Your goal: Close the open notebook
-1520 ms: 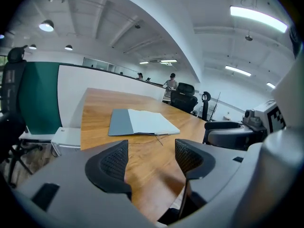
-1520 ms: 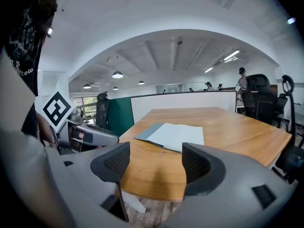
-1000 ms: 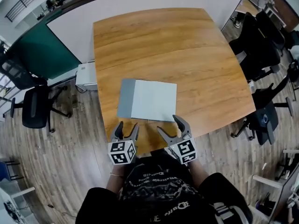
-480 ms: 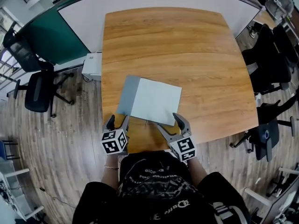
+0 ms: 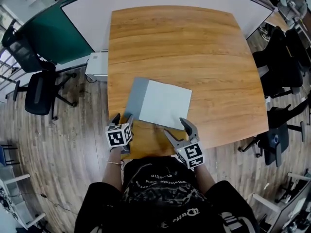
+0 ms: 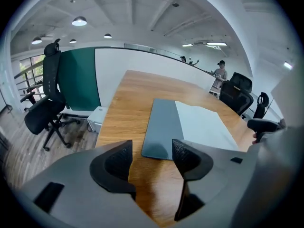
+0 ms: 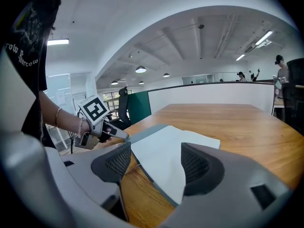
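The open notebook lies on the wooden table (image 5: 184, 42), its grey cover (image 5: 134, 99) flat to the left of a white page (image 5: 166, 104). My left gripper (image 5: 122, 117) points down at the cover's near left corner. Its jaws are open and have just been closing a little, with nothing between them. In the left gripper view the grey cover (image 6: 162, 126) lies just past the fingertips (image 6: 124, 152). My right gripper (image 5: 176, 127) stands open near the table's front edge, in front of the page's near edge (image 7: 164, 148), and holds nothing.
A black office chair (image 5: 36, 98) and a white box (image 5: 97, 66) stand on the floor left of the table, by a green partition (image 5: 58, 35). More chairs (image 5: 282, 57) crowd the right side. The table's front edge (image 5: 146, 154) is just behind the grippers.
My left gripper has moved forward and down toward the near left corner of the grey cover, its jaws slightly narrower. The right gripper has stayed in place. The notebook has not moved.
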Demonstrator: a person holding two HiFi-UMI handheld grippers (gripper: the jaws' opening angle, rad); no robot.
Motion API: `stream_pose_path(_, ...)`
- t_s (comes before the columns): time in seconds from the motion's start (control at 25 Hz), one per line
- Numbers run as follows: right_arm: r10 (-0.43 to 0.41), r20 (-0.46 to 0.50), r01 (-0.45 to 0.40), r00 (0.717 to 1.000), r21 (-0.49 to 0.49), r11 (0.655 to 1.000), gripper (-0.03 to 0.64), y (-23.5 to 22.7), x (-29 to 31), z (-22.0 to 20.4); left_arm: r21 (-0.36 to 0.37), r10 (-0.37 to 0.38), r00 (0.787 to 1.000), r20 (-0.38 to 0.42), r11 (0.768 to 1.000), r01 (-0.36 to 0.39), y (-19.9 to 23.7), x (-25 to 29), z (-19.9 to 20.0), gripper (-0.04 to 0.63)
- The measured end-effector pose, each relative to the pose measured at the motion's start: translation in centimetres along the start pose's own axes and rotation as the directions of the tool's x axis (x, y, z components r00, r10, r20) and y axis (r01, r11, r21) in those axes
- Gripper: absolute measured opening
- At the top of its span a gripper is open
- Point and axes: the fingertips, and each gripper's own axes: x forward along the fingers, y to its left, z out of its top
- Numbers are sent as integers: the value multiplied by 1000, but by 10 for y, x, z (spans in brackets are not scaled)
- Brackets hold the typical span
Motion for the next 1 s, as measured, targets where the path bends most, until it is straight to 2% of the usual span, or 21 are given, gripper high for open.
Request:
stream_pose_path(0.12, -12, -7, 13, 1000, 11, 1000, 319, -3, 0, -2, -15, 5, 1000, -26, 1000, -6, 4, 7, 0, 262)
stream_pose_path(0.32, -28, -17, 28, 999, 22, 999, 316, -3, 3, -5, 19, -6, 997, -81, 1000, 8, 5, 12, -10, 232)
stream_pose_path(0.48, -37, -13, 38, 999, 20, 999, 313, -3, 9, -1, 60, 49, 990, -136, 997, -41, 7, 13, -11, 194)
stream_pose_path(0.52, -40, -12, 40, 999, 20, 999, 313, -4, 10, -1, 39, 54, 988, -143, 998, -48, 6, 13, -11, 151)
stream_pose_path(0.56, -42, -11, 42, 999, 21, 999, 311, -4, 10, 0, 11, 61, 988, -140, 998, -60, 4, 14, -10, 137)
stream_pose_path(0.68, -46, -11, 47, 999, 23, 999, 308, -5, 11, 1, -17, 84, 989, -125, 996, -86, 5, 14, -10, 135)
stream_pose_path(0.76, -48, -17, 48, 999, 17, 999, 305, -5, 13, 1, -34, 66, 990, -128, 997, -70, 6, 14, -11, 119)
stream_pose_path(0.88, -52, -26, 52, 998, -7, 999, 301, -5, 13, 3, -96, 41, 991, -130, 994, -54, 10, 13, -13, 33)
stream_pose_path(1.0, -43, -37, 42, 998, -28, 999, 296, -3, 12, 3, -88, 42, 991, -124, 995, -53, 9, 11, -11, 29)
